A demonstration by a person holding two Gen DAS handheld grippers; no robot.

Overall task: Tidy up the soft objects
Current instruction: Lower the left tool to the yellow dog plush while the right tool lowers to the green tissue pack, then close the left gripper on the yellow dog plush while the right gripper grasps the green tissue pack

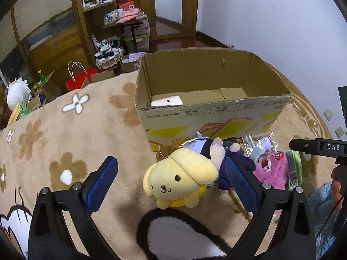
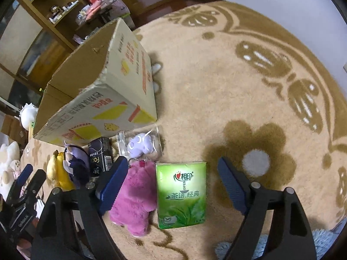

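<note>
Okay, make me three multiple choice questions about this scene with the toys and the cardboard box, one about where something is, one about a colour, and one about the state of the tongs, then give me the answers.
1. Where does the green tissue pack lie?
A. inside the cardboard box
B. on the blanket, between the fingers of the right tongs
C. on top of the yellow plush dog

2. What colour is the fluffy plush just left of the tissue pack?
A. pink
B. white
C. orange

3. How do the left tongs stand?
A. shut on the yellow plush dog
B. shut with nothing held
C. open, with the dog between the fingers

Answers: 1 B, the right wrist view shows the pack flat on the blanket, inside the gap of the right tongs. 2 A, its fur is pink. 3 C, the blue fingers are spread wide around the yellow plush dog, with a gap on the left side.
</note>
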